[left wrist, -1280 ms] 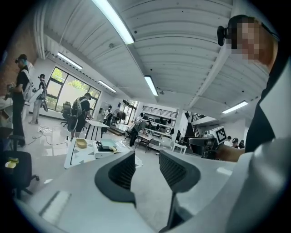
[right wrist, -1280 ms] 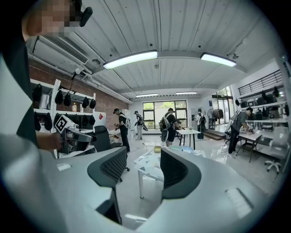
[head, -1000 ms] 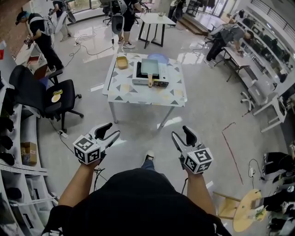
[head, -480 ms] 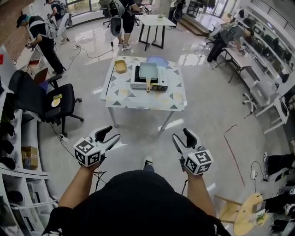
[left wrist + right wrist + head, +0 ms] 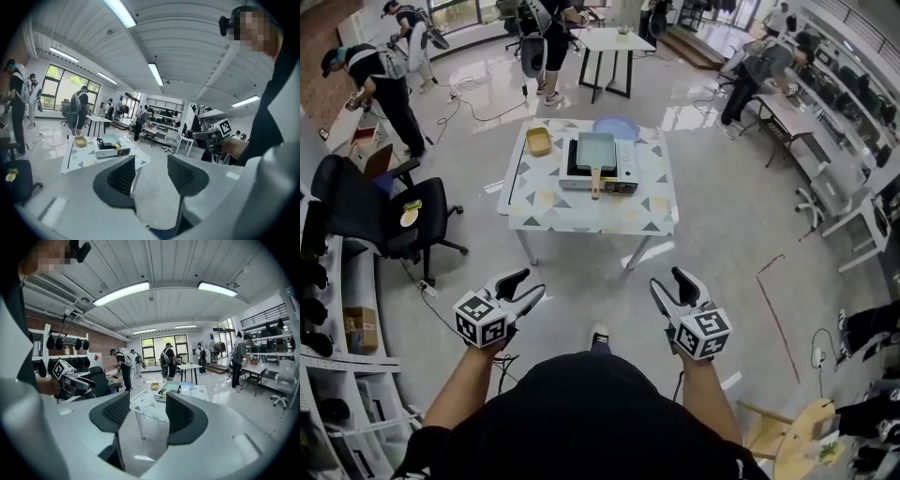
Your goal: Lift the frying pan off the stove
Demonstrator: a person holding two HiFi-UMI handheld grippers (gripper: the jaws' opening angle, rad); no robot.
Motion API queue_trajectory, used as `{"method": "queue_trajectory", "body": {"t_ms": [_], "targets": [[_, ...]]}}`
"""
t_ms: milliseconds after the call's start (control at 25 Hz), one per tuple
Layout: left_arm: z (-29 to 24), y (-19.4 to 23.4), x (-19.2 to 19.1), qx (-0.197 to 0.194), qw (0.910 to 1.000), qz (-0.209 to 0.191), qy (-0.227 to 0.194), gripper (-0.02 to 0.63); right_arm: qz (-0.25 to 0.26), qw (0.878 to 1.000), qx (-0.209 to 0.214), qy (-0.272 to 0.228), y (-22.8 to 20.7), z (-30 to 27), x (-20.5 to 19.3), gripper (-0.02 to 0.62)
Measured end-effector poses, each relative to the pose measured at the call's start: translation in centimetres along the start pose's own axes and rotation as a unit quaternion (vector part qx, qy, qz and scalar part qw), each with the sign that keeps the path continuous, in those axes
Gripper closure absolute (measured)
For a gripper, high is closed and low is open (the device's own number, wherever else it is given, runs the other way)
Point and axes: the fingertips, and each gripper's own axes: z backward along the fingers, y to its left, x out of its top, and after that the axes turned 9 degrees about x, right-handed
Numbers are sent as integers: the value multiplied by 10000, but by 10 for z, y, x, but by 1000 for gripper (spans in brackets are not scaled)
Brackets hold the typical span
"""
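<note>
A square pale-green frying pan (image 5: 596, 150) with a wooden handle sits on a portable stove (image 5: 625, 174) on a white patterned table (image 5: 544, 202), far ahead of me. My left gripper (image 5: 528, 286) and right gripper (image 5: 668, 281) are held out over the floor, well short of the table, both open and holding nothing. In the left gripper view the pan (image 5: 110, 139) shows small beyond the open left gripper (image 5: 151, 171). The right gripper view shows the stove (image 5: 164, 393) past the open right gripper (image 5: 147, 413).
A yellow bowl (image 5: 538, 142) and a blue plate (image 5: 617, 124) share the table. A black office chair (image 5: 384, 220) and shelves stand at the left, a wooden stool (image 5: 802, 427) at the lower right. Several people work at the room's far end. Grey floor lies between me and the table.
The table with stove and pan appears slightly larger and lower in the head view, so I have come a little closer. Both grippers stay open in about the same place.
</note>
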Motion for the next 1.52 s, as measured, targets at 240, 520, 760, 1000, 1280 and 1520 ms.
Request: {"method": "queue_trajectory", "body": {"t_ms": [240,520,760,1000,1280,1520], "targets": [[-17,7,3,2,9999,104,15,403,4,10000,61,68,-18,-18,4,325],[-32,25,7,146,9997,196,7,403,109,9997,171,97,-35,-41,16,325],[-48,32,7,172,9996,218,97,403,88,9996,232,163,-51,-57,18,325],[-65,39,7,169,9992,291,222,403,8,9994,298,192,-70,-71,19,325],[-85,48,14,128,9992,275,277,403,-14,9987,472,179,-82,-95,26,327],[-98,49,16,82,9986,435,297,405,-27,9982,584,136,-101,-107,36,327]]}}
